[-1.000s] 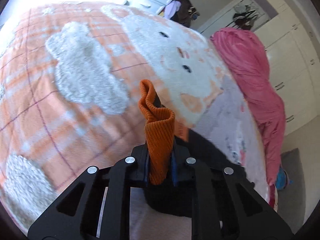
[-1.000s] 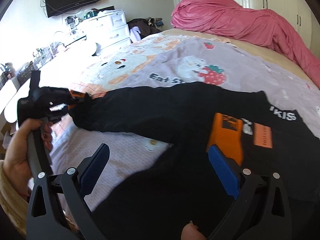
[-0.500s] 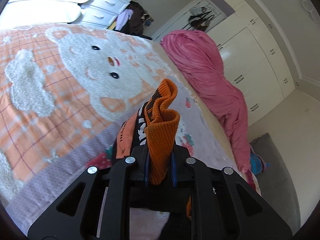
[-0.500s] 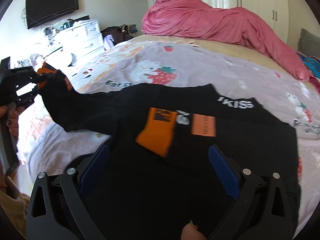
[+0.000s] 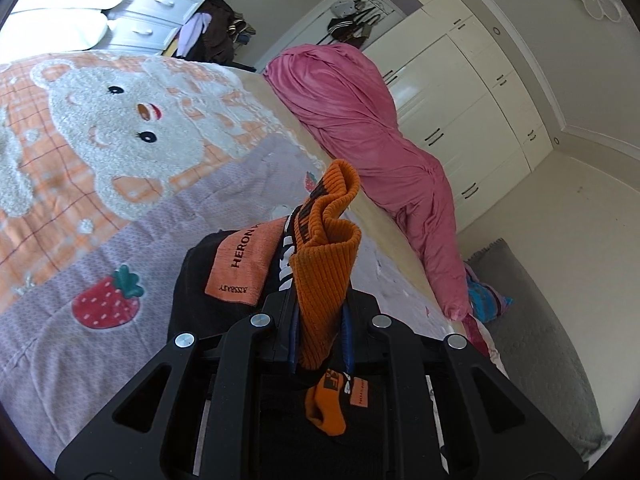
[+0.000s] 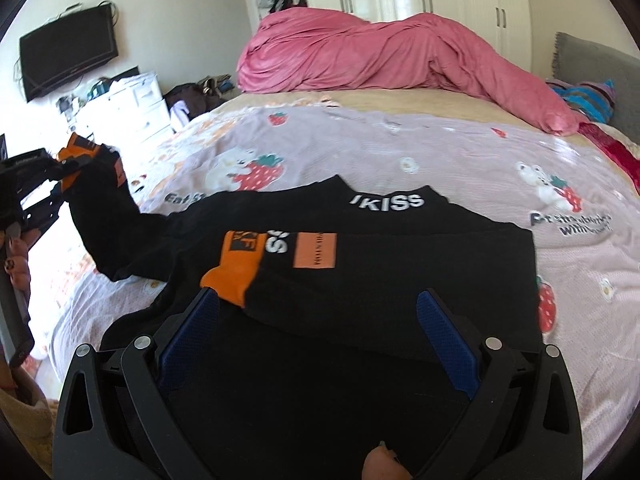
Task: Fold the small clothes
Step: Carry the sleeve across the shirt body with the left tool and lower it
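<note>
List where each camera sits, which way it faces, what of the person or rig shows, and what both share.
Left wrist: on the left gripper, facing across the bed toward the wardrobe; its fingers clamp the orange cuff.
Right wrist: on the right gripper, open, low over the black top; a fingertip shows.
Shared: black top, orange cuff, pink duvet.

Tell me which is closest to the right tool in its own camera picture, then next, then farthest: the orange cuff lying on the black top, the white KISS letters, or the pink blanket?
1. Orange cuff, just ahead of the right tool, toward its left finger.
2. White KISS letters, farther up the black top.
3. Pink blanket, heaped at the bed's far side.
</note>
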{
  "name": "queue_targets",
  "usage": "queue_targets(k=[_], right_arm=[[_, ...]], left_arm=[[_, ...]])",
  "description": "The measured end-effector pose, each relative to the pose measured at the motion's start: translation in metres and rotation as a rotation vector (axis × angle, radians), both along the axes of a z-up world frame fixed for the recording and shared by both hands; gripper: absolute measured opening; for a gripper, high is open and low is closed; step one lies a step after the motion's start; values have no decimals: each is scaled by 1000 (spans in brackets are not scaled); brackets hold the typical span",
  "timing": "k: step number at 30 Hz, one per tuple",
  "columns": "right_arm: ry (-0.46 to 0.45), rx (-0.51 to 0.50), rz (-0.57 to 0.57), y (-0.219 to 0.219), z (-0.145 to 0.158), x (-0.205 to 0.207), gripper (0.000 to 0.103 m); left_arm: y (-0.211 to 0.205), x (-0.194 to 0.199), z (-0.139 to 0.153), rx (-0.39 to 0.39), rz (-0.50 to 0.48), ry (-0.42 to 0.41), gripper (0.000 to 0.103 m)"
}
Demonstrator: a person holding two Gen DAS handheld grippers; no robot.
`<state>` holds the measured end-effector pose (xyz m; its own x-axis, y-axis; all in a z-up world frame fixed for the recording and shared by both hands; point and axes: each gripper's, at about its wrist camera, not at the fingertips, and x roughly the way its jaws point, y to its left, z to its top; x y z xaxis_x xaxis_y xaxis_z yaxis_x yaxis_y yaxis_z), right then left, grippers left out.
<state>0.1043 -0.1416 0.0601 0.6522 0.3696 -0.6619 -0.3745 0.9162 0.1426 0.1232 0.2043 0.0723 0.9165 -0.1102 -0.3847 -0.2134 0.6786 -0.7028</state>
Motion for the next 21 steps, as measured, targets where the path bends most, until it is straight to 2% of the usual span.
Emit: queue_targets(k=[13, 21], right_arm=[[7, 64, -102, -42, 4, 11, 99], [17, 100, -184, -74, 6, 18, 99]], left_arm=[[-54, 22, 8, 38, -151, -54, 9], [-91, 38, 0, 34, -277, -46, 9]])
